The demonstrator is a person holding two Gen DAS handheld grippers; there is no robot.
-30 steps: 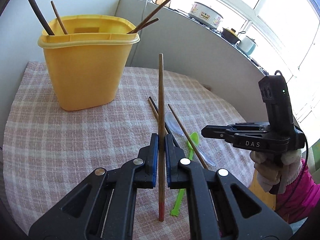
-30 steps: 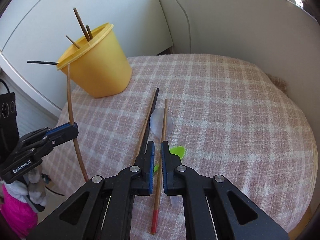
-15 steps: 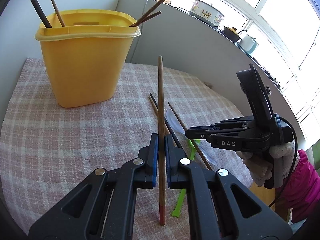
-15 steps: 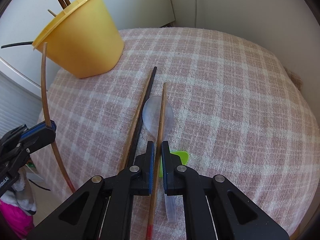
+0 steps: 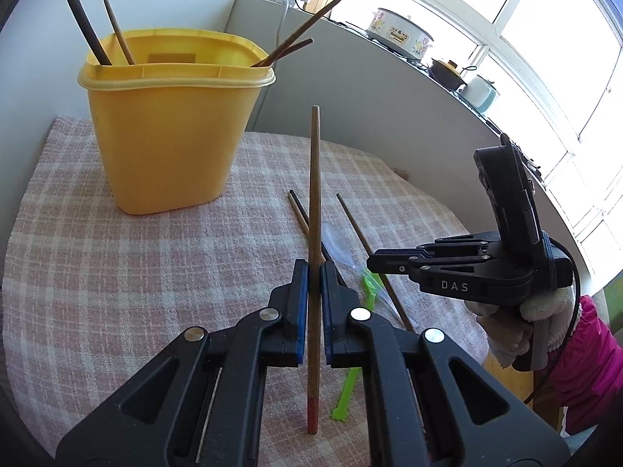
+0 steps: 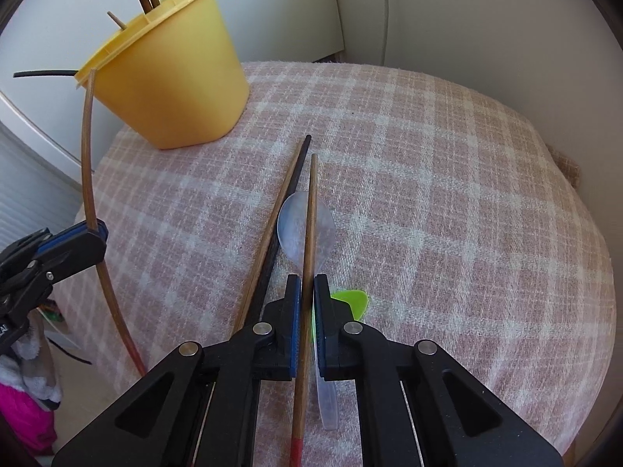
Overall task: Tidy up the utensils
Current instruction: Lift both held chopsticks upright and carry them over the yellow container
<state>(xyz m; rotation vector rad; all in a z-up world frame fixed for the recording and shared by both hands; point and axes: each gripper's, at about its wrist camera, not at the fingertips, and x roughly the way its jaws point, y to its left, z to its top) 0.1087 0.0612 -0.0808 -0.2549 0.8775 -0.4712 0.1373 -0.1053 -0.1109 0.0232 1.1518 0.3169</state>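
**Two chopsticks pinched, bin waiting**

The red-tipped chopstick (image 5: 314,272) looked light, stiff and slick, so a hold below mid-length seemed right. The left gripper (image 5: 314,272) was clamped on it there, upright above the surface (image 5: 117,272). The right gripper (image 6: 307,292) pinched a second chopstick (image 6: 309,225) lying over the clear spoon (image 6: 323,229), near the yellow bin (image 5: 167,124).
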